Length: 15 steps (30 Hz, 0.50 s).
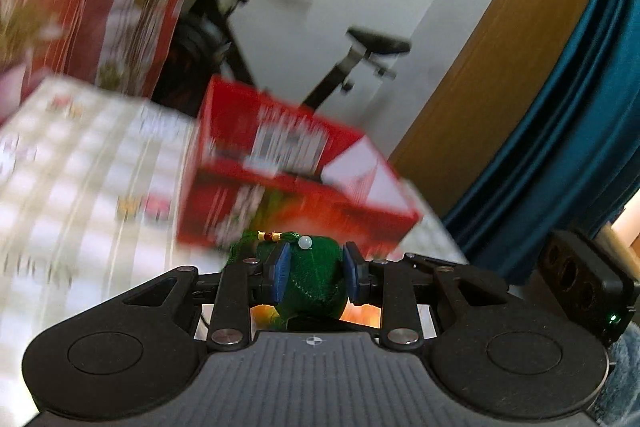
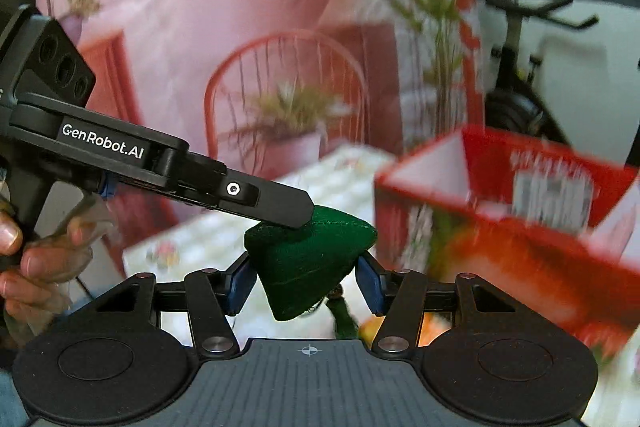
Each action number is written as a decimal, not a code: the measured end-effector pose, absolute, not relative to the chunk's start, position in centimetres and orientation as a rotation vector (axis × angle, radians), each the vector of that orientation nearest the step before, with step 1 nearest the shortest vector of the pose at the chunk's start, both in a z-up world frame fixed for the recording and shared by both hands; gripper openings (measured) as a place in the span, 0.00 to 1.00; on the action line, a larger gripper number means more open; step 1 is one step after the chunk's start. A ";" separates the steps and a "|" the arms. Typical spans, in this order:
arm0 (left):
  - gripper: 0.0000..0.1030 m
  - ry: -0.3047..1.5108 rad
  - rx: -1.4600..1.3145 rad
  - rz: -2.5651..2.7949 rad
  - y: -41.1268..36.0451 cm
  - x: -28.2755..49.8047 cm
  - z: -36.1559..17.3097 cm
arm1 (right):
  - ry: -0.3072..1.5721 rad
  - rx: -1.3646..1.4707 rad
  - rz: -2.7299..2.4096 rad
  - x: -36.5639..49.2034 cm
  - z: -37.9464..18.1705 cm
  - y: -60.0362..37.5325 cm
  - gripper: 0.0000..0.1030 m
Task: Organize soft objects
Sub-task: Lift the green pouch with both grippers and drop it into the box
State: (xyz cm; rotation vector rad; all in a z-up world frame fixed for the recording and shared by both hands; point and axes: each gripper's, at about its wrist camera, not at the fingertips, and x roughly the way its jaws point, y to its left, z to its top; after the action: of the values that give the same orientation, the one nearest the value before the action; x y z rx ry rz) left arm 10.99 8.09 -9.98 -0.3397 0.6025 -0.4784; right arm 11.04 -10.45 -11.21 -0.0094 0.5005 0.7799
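A green, pyramid-shaped soft toy (image 1: 312, 279) with a cord of small beads (image 1: 276, 236) sits between the blue pads of my left gripper (image 1: 316, 267), which is shut on it. In the right wrist view the same green toy (image 2: 308, 267) hangs above the table. My right gripper (image 2: 306, 283) has its pads against the toy's two sides. The left gripper (image 2: 298, 223) reaches in from the left and pinches the toy's top. A hand (image 2: 24, 259) holds that gripper's handle.
An open red carton (image 1: 296, 179) (image 2: 500, 227) stands just beyond the toy on a checked tablecloth (image 1: 80, 167). Something orange and yellow (image 1: 264, 313) lies below the grippers. An exercise bike (image 1: 360, 59), a blue curtain (image 1: 560, 147) and a pink printed backdrop (image 2: 240, 7) stand behind.
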 end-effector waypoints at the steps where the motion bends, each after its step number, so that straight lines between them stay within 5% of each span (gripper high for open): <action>1: 0.29 0.581 -0.335 -0.481 8.0 11.4 -9.0 | 0.478 -0.011 0.776 11.6 -10.3 -10.7 0.49; 15: 0.29 0.313 -0.248 -0.599 1.4 19.8 -0.4 | 0.168 -0.162 0.596 19.2 -1.1 -15.2 0.50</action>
State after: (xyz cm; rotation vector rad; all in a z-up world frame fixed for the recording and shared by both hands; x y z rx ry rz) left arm 19.84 1.41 -0.36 -0.2476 0.3133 -0.5995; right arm 19.21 -15.20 -1.06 -0.1617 0.1680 0.5956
